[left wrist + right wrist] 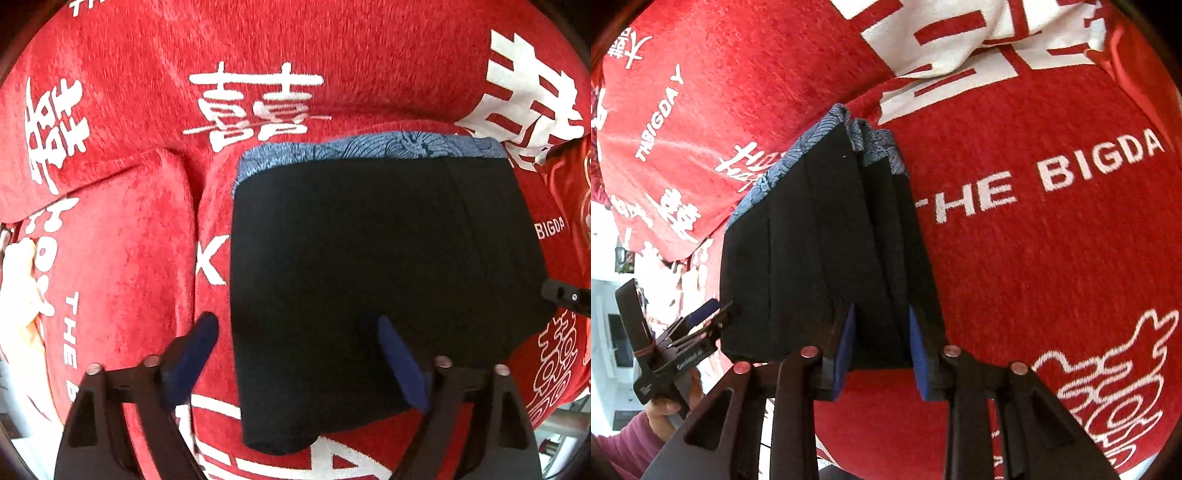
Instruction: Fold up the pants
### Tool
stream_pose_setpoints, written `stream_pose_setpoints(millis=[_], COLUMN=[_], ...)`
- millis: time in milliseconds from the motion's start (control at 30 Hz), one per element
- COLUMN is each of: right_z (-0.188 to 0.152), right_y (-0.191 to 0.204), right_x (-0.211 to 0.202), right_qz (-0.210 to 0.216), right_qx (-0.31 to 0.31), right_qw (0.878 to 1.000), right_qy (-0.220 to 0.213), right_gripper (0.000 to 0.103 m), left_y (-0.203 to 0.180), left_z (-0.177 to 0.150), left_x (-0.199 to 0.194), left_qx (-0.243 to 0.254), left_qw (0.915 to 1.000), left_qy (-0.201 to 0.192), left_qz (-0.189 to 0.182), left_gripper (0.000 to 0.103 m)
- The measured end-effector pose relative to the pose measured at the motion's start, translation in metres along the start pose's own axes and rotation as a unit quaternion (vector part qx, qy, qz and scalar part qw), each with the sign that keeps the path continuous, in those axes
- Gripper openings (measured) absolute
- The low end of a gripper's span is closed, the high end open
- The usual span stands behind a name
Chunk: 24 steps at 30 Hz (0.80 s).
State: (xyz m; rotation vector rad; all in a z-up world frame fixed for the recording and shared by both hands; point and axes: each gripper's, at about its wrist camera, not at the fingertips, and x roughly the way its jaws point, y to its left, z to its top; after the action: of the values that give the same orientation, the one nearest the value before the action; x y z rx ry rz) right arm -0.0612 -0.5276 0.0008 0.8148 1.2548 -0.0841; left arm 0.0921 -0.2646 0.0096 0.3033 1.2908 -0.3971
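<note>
- Folded black pants [376, 266] with blue patterned waistband, centre frame on red blanket [122, 258].
- Left gripper [299, 354] spread wide, nothing clamped.
- Right gripper [881, 347] clamped on pants' near edge, lower centre.

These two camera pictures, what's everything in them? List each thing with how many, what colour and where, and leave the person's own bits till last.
pants: one, black with a blue patterned waistband, folded, on the red blanket
red blanket: one, red with white lettering and characters, rumpled, covering the whole surface underneath
left gripper: one, black with blue pads, open, over the pants' near left edge, one finger above the blanket and one above the pants
right gripper: one, black with blue pads, shut on the pants' near edge, where folded layers are bunched
person's hand: one, with a mauve sleeve, lower left of the right wrist view, holding the left gripper
</note>
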Motion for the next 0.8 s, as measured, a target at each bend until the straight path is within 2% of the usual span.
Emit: stream_pose_setpoints(millis=[167, 200, 267, 400, 733, 800], right_z=[-0.001, -0.001, -0.001, -0.002, 0.001, 0.004], right_y=[0.004, 0.005, 0.005, 0.002, 0.01, 0.008], right_x=[-0.002, -0.003, -0.002, -0.003, -0.017, -0.018], right_qz=[-0.01, -0.012, -0.014, -0.015, -0.024, -0.021], right_qx=[0.003, 0.002, 0.003, 0.008, -0.017, -0.014], right_qw=[1.0, 1.0, 1.0, 1.0, 1.0, 1.0], right_qy=[-0.005, -0.004, -0.003, -0.002, 0.002, 0.002], right_gripper=[0.031, 0.032, 0.034, 0.036, 0.038, 0.043], left_y=[0.001, 0.001, 0.004, 0.01, 0.01, 0.01], left_z=[0.0, 0.0, 0.001, 0.001, 0.003, 0.003], left_x=[0.003, 0.002, 0.006, 0.01, 0.012, 0.013], left_qx=[-0.003, -0.003, -0.009, -0.027, -0.034, -0.036], left_qw=[1.0, 0.9999, 0.9999, 0.9992, 0.9987, 0.9985], left_qy=[0.002, 0.003, 0.007, 0.017, 0.028, 0.03], left_qz=[-0.009, -0.01, -0.006, -0.022, -0.026, -0.028], left_gripper=[0.09, 0.096, 0.101, 0.101, 0.102, 0.102])
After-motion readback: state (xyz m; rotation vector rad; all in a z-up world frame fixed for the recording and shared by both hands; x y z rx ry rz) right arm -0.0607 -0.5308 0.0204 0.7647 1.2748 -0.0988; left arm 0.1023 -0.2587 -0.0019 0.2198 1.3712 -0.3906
